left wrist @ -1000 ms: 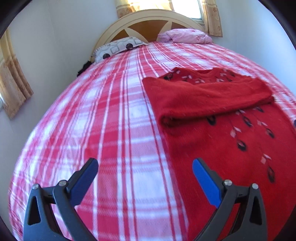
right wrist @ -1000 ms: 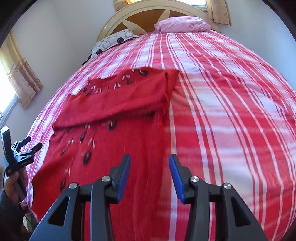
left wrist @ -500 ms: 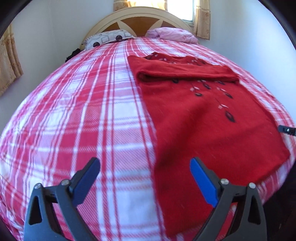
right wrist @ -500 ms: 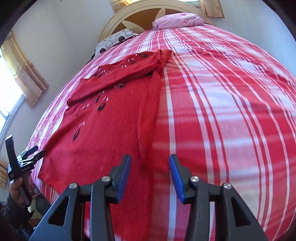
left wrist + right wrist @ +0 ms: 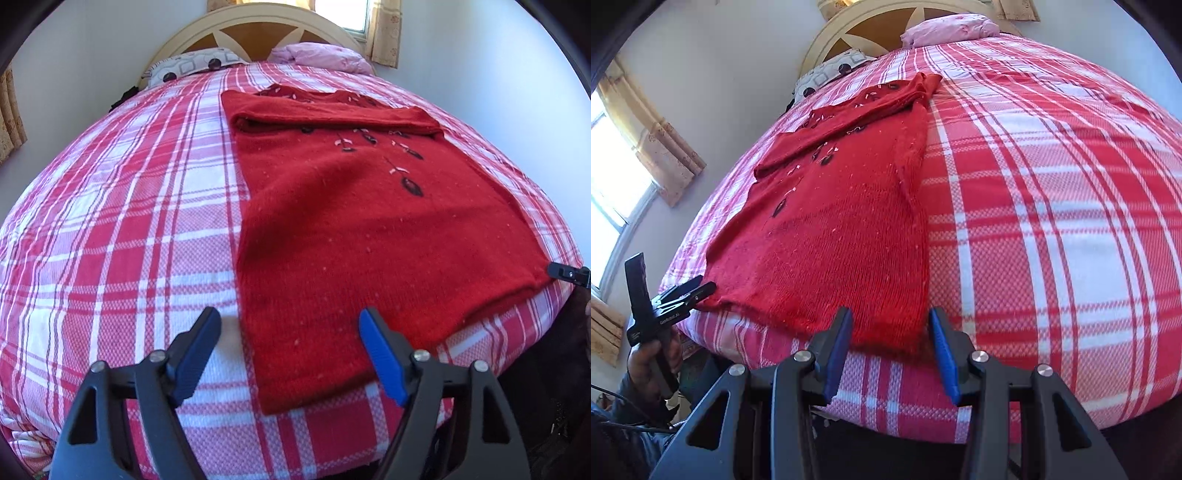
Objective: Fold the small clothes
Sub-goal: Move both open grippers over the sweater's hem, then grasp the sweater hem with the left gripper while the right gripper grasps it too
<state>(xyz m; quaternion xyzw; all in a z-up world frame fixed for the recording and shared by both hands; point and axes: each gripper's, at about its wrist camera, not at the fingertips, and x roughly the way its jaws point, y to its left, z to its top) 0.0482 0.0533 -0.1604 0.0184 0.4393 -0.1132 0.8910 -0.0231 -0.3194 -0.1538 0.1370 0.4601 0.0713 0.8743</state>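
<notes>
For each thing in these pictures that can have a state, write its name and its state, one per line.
red sweater: flat on the bed, sleeves folded across the chest, hem not yet folded.
left gripper: open, empty, at the hem's left corner.
right gripper: open, empty, at the hem's right corner.
plaid bedspread: spread smooth.
curtains: drawn aside.

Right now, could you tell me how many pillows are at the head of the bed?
2: a grey patterned pillow on the left against the headboard, and a pink pillow to its right, below the window. Others may be hidden behind them.
</notes>
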